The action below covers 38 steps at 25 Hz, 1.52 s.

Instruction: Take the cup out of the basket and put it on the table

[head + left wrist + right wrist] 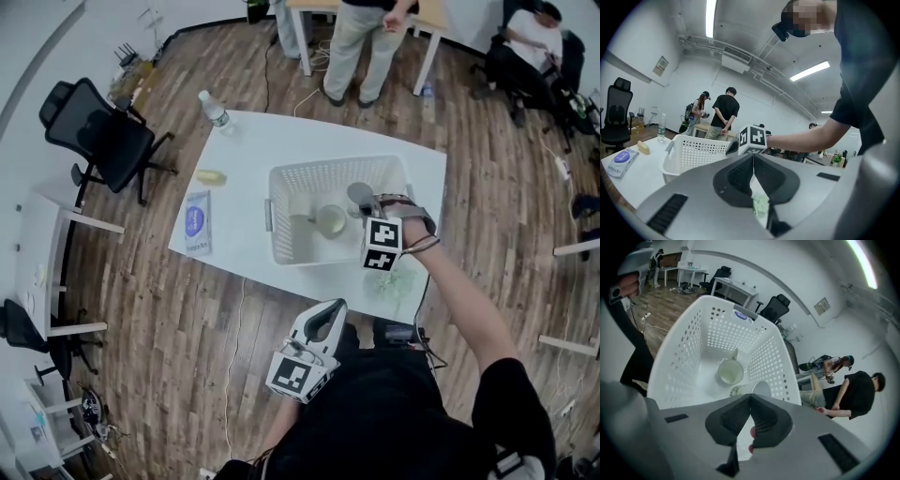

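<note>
The white perforated basket (281,192) stands at the middle of the white worktop (248,141), right of centre in the head view. The right tool (367,206) reaches into the basket from the lower right, pointing steeply down. In the right gripper view the right tool (750,397) has its pads pressed together. A patterned cup (757,389) sits tipped on its side right at their tips, its grey round face turned up toward the camera. The tool appears clenched on that cup's near edge, though the pads cover the exact point of contact. In the head view the same cup (361,198) shows as a grey disc at the tool's end, inside the basket's right half. A second, pale cup (330,220) stands upright on the basket floor just left of it, apart from the tool. Its handle points toward the far wall in the right gripper view (730,371).

The left tool (332,311) is held low at the bottom centre, off the worktop's near edge. In its own view its pads (753,158) are clenched together with nothing between them.

On the worktop's left side lie a blue-and-white packet (196,222) and a small yellow item (210,176). A water bottle (215,110) stands at the far corner.
</note>
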### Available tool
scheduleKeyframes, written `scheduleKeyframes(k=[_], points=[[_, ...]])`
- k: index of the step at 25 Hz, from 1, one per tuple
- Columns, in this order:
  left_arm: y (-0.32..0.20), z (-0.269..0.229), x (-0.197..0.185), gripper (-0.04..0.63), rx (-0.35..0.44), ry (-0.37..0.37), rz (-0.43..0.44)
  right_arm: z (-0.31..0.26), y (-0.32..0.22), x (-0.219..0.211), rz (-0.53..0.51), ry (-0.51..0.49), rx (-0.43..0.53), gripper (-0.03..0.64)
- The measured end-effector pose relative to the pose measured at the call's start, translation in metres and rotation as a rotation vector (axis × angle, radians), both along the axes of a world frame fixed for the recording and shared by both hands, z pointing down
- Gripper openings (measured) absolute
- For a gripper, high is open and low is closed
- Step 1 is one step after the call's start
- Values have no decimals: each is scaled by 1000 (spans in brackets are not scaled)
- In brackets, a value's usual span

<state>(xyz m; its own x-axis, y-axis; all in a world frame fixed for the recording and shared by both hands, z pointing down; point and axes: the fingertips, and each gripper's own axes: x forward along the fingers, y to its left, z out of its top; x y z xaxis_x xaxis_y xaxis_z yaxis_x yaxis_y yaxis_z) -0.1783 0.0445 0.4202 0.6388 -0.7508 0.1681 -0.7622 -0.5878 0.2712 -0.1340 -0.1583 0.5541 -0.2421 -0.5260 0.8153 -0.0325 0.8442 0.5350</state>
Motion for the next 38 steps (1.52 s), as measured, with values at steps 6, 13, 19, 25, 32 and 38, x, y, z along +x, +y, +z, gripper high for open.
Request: scheduleKeyframes(k=[6,13,19,25,32,38], points=[[-4,-1,28,11,5,15,66,-89,9,28,6,-130,185,25],[-6,-1,54,11,-12,41,77,-98,17,60,1,-133,185,23],[-10,5,53,11,-26,47,59,-89,17,66,11,-147,166,23],[-14,7,56,11,-34,39,60,-76,13,64,11,-131,120,25],[-11,11,38,11,-49,43,33,-20,8,53,-39,121,-92,36],[-8,18,7,12,-70,61,-34,35,-2,39,-23,288,-351,164]])
